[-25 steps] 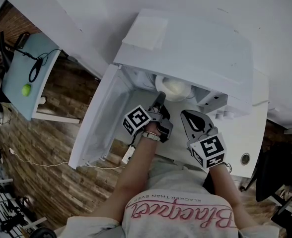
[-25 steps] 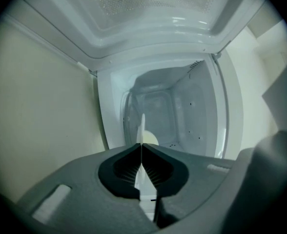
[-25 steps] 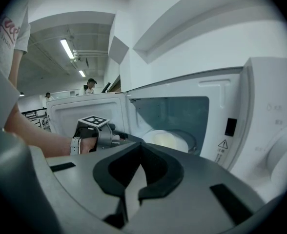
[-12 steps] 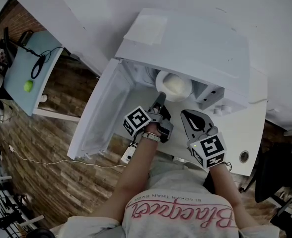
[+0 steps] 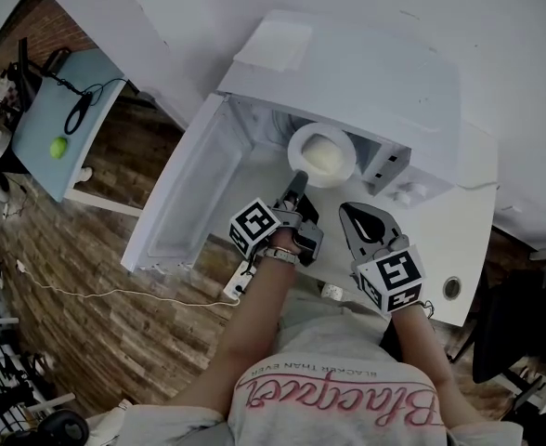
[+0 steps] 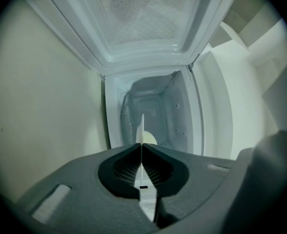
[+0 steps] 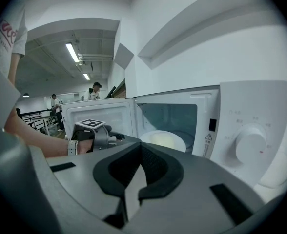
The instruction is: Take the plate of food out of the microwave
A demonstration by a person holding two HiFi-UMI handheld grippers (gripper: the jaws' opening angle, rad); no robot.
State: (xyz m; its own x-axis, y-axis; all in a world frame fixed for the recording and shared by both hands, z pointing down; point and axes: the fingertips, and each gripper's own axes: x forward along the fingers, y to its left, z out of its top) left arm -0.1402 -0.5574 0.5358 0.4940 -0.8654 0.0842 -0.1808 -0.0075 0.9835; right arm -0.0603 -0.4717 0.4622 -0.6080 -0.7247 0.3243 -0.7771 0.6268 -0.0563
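1. The left gripper (image 5: 298,181) has its fingers pinching the near rim of the plate (image 5: 294,151). In the left gripper view the rim shows edge-on as a thin white blade clamped between the two pads.
2. The plate lies straight ahead of the left fingertips, at the mouth of the microwave (image 5: 347,72). Its far part sits under the oven's top.
3. The pale yellow food (image 5: 324,159) rests on the plate, just beyond the left fingertips.
4. The right gripper (image 5: 349,214) has its fingers pressed together with nothing between them. It touches neither the plate nor the oven.
5. From the right fingertips, the plate is ahead and slightly to the left. The oven's dial (image 7: 251,147) is ahead and to the right.
6. The microwave door (image 5: 189,193) stands fully open, to the left of the left fingers.
7. The two grippers are side by side and apart, the right fingertips set back from the left ones.
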